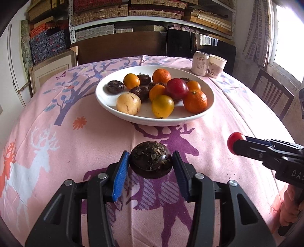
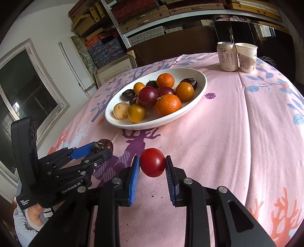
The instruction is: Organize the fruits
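A white plate (image 1: 106,98) on the pink tablecloth holds several fruits: oranges, yellow-orange ones, dark brown ones, a red plum (image 1: 176,88) and a pale speckled one (image 1: 128,103). It also shows in the right wrist view (image 2: 201,83). My left gripper (image 1: 151,161) is shut on a dark brown chestnut-like fruit (image 1: 151,158), held above the cloth short of the plate. My right gripper (image 2: 153,163) is shut on a red tomato (image 2: 153,162), also above the cloth. Each gripper shows in the other's view: the right one (image 1: 234,145) and the left one (image 2: 102,147).
A drink can (image 1: 200,63) and a paper cup (image 1: 216,65) stand at the table's far right. A wooden chair (image 1: 271,95) is at the right edge. Shelves with stacked boxes (image 1: 114,11) fill the back wall. Pink cloth lies bare around the plate.
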A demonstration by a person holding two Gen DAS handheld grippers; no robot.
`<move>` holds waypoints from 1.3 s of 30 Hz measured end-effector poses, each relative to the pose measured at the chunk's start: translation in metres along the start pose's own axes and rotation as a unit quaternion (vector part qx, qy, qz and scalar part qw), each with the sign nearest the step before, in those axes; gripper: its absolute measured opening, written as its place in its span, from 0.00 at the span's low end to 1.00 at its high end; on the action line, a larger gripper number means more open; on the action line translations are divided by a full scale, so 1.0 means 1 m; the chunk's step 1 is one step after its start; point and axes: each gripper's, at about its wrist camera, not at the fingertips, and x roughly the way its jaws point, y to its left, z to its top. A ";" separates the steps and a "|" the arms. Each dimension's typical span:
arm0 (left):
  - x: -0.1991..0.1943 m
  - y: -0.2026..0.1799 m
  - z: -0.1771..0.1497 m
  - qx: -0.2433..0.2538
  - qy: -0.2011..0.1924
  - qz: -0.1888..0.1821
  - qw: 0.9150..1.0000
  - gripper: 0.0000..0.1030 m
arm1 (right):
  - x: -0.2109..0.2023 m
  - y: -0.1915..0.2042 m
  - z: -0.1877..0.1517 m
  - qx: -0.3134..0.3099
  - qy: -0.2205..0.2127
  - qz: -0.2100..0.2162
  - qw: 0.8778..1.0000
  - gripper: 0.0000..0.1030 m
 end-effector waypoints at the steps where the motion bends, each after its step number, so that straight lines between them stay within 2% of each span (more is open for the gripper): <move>1: -0.003 -0.001 0.001 0.002 -0.007 0.006 1.000 0.45 | -0.001 0.000 0.000 0.001 -0.002 0.002 1.000 0.27; 8: -0.016 0.000 0.025 0.011 -0.041 0.026 0.999 0.45 | -0.013 -0.008 0.015 0.025 -0.017 0.020 0.999 0.27; 15: -0.010 0.011 0.084 0.004 -0.057 0.033 0.998 0.45 | -0.021 -0.012 0.071 0.024 -0.045 0.007 0.999 0.27; 19: 0.004 0.017 0.111 -0.015 -0.058 0.017 0.998 0.45 | -0.007 -0.010 0.104 0.021 -0.053 0.010 0.998 0.27; 23: 0.031 0.017 0.128 -0.017 -0.047 0.014 0.999 0.45 | 0.027 -0.015 0.130 0.032 -0.041 0.018 0.998 0.27; 27: 0.057 0.021 0.132 -0.021 -0.029 0.007 0.999 0.47 | 0.067 -0.023 0.145 0.045 -0.017 0.009 0.999 0.28; 28: 0.061 0.022 0.130 -0.019 -0.024 0.009 0.999 0.50 | 0.076 -0.026 0.147 0.051 -0.011 0.006 0.999 0.34; 29: 0.065 0.022 0.127 -0.016 -0.020 0.015 1.000 0.57 | 0.080 -0.031 0.147 0.062 -0.005 0.003 0.998 0.42; 30: 0.067 0.023 0.124 -0.014 -0.018 0.021 1.000 0.60 | 0.082 -0.035 0.144 0.073 -0.003 0.002 0.997 0.57; 35: 0.060 0.027 0.113 -0.022 -0.017 0.022 0.999 0.60 | 0.063 -0.029 0.135 0.064 -0.015 0.003 0.998 0.57; 39: 0.035 0.022 0.098 -0.016 -0.040 0.043 0.998 0.68 | 0.035 -0.011 0.116 0.029 -0.042 -0.015 0.999 0.57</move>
